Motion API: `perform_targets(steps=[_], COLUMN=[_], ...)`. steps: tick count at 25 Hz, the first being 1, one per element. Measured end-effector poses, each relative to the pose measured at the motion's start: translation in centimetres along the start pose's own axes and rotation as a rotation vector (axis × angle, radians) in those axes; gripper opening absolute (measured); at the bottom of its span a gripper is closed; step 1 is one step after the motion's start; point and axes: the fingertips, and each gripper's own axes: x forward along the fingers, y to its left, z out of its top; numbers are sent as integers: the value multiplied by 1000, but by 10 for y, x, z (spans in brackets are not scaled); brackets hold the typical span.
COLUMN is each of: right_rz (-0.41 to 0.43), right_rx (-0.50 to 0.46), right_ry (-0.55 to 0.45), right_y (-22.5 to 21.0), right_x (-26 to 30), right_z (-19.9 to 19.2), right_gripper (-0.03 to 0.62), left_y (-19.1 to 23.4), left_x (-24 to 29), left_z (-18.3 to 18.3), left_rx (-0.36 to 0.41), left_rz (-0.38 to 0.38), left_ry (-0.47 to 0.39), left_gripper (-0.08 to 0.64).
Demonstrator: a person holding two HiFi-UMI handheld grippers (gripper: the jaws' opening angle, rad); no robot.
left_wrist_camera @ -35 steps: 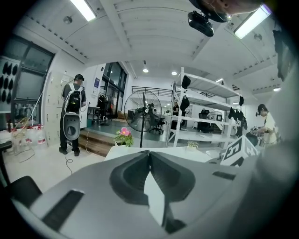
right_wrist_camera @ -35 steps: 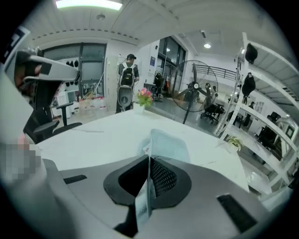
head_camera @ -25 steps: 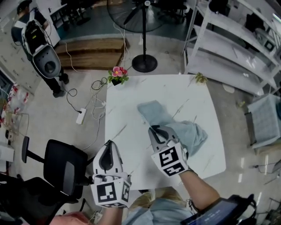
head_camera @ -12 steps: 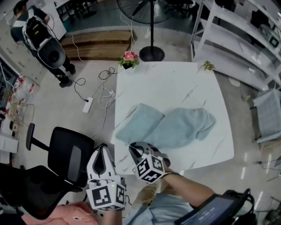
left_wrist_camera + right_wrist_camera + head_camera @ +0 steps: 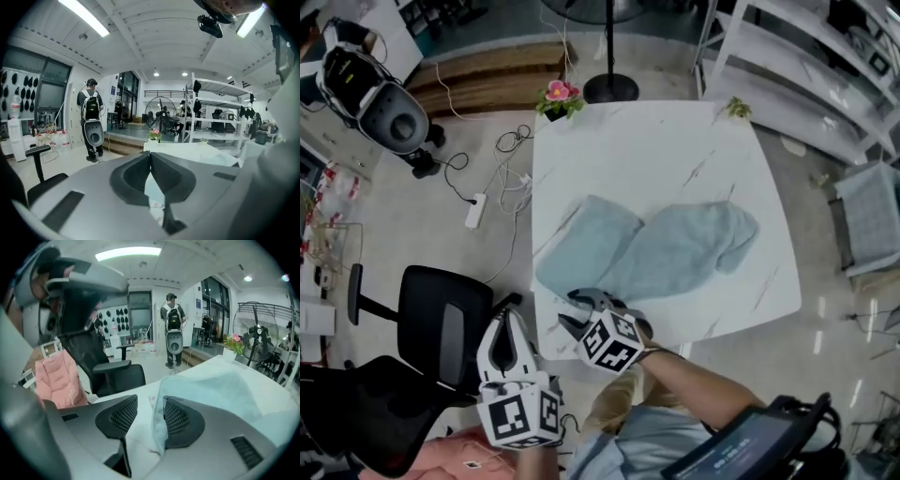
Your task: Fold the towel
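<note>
Head view, item one: the towel (image 5: 652,246), pale blue. It lies on the white table (image 5: 656,155), spread toward the near side. Its far-right end is rumpled, and its near-left corner sits at the table's near edge. No tidy fold shows yet.

Step in hand, as judged: laying the cloth out and letting go of a corner before the first fold. The next move likely calls for a fresh hold on a corner or edge. That edge then has to be carried across to the opposite side, with the rumpled end smoothed along the way.

Item two: the right gripper (image 5: 574,311), at the towel's near-left corner. Its jaws have just been opening and stand apart. The right gripper view shows the towel's edge hanging between them, against one pad and clear of the other. Whether the cloth clings to that pad or only rests there is hard to tell.

Item three: the left gripper (image 5: 508,319), off the table beside the black office chair (image 5: 441,337). Its jaws are together with nothing between them, well apart from the towel.
</note>
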Motion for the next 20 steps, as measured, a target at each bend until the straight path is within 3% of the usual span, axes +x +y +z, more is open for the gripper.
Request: perform_targets(steps=[4,9,15,20], right_rz=[-11,-194,-392,-459], right_rx=[26,8,61,160], right_ry=[-173,-274,-244,-162], right_y=[-17,-74,-138,-162], right_x=[-57,-150,-247,-289], right_z=[56,82,17,-75], right_gripper=[192,179,175,166], left_y=[-27,-95,-178,-227], left_x=[15,27,32,33], left_z=[19,56,59,34], left_rx=[-9,3,33,62], left_rz=[-69,-203,-300,-328], left_ry=[-34,-88,-76,-25], left_gripper=[8,9,8,9])
